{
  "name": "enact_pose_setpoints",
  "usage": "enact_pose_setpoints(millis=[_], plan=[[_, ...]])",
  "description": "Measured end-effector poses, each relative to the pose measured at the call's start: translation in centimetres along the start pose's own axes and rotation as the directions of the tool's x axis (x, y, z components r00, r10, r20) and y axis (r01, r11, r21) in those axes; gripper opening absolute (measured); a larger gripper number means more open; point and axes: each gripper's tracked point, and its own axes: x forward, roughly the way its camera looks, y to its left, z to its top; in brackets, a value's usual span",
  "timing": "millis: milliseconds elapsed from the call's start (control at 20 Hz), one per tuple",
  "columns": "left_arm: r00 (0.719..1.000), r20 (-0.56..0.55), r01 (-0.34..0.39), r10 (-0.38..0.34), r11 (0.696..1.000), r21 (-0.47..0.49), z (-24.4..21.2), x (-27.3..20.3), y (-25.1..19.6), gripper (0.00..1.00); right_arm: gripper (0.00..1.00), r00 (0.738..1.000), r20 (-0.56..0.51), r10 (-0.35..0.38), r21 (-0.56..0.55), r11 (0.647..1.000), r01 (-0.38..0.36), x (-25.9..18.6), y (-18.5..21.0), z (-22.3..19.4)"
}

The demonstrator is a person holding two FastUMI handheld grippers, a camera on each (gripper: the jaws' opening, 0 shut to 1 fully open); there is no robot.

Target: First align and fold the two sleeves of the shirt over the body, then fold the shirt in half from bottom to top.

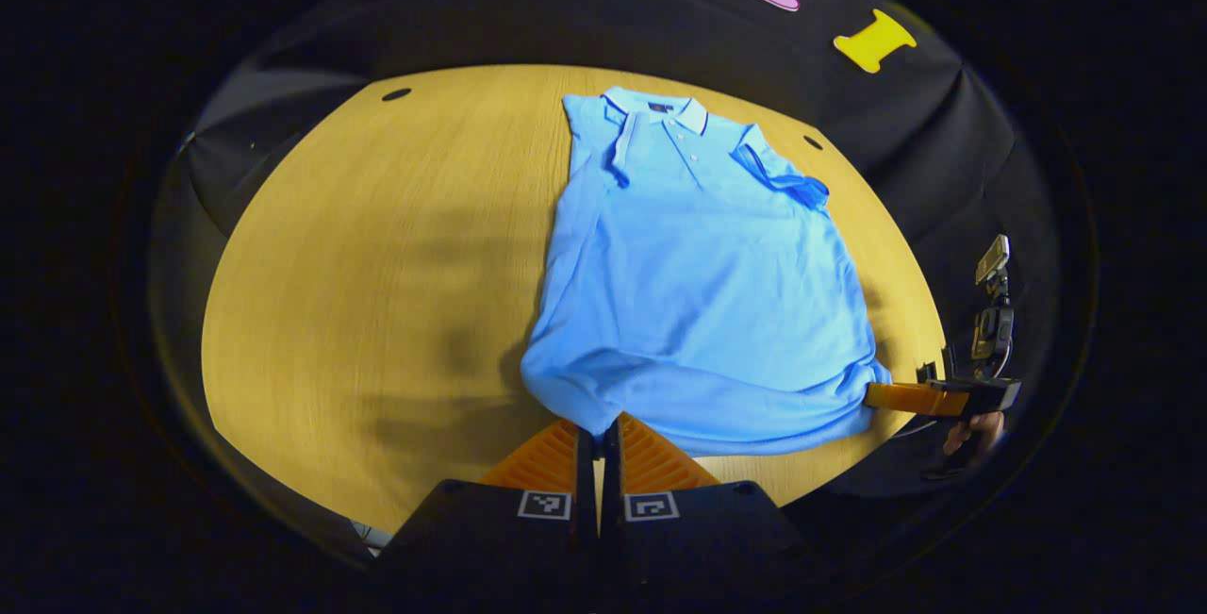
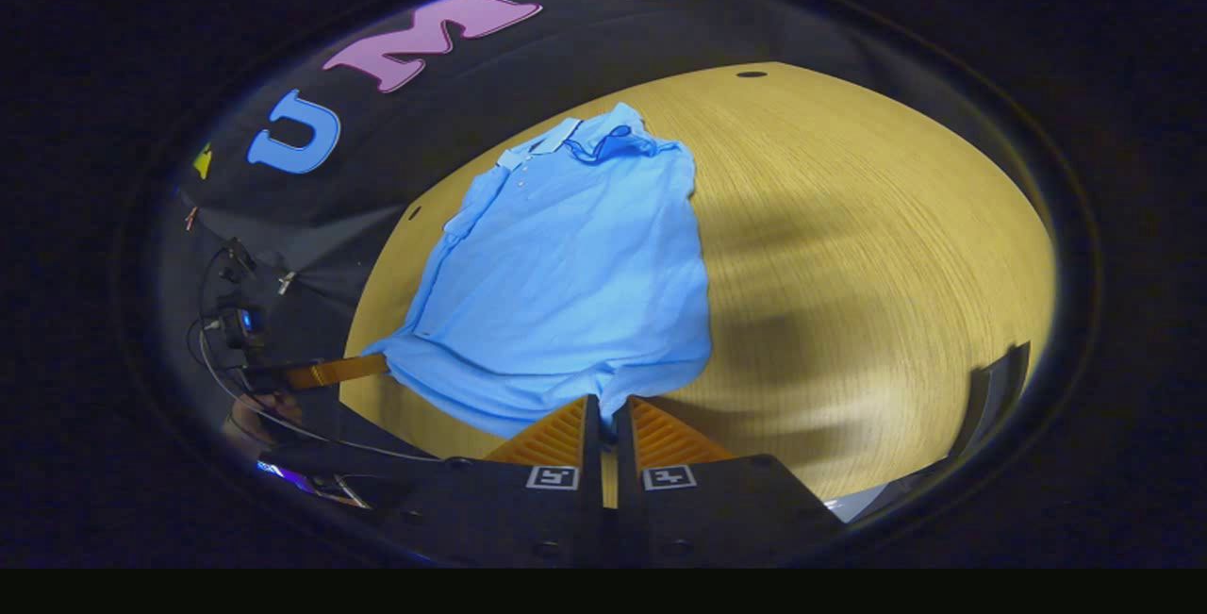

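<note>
With both sleeves lying over the shirt (image 1: 698,284) on the tabletop (image 1: 377,293), each claw, left (image 1: 598,433) and right (image 2: 608,411), pinches a hem corner; carry both toward the collar (image 1: 660,112) evenly, keeping the hem taut.

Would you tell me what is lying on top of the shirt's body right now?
Both sleeves lie folded onto the blue shirt, near the collar. What the shirt covers on the wooden table cannot be seen.

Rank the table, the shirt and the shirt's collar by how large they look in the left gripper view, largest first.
1. Table: its wooden top spans most of the view.
2. Shirt: covers a good share of the table.
3. Collar: a small strip at the shirt's far end, shrunk further by distance.
</note>
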Motion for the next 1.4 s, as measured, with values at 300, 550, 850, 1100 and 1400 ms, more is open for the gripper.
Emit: enact_pose_setpoints(millis=[300,550,850,1100,1400], plan=[[0.995,0.095,-0.002,-0.003,0.999,0.047,5.5,0.2,-1.0,0.06,0.10,0.994,0.112,0.017,-0.090,0.996,-0.007,0.4,1.1,6.7],[0.986,0.169,0.005,-0.017,0.998,0.069,11.6,0.2,-1.7,0.06,0.15,0.979,0.196,0.050,-0.128,0.991,-0.025,0.8,2.9,12.6],[0.964,0.266,-0.026,-0.003,0.994,0.106,20.6,0.2,-2.0,0.06,0.10,0.948,0.308,0.078,-0.262,0.965,0.006,1.7,5.1,21.9],[0.943,0.331,-0.091,0.030,0.982,0.168,28.0,2.1,-2.6,0.06,0.04,0.919,0.379,0.111,-0.336,0.942,0.025,4.2,7.3,30.5],[0.931,0.354,-0.153,0.092,0.977,0.146,35.0,7.3,-0.8,0.06,0.04,0.904,0.413,0.108,-0.387,0.920,0.066,9.3,7.9,39.4]])
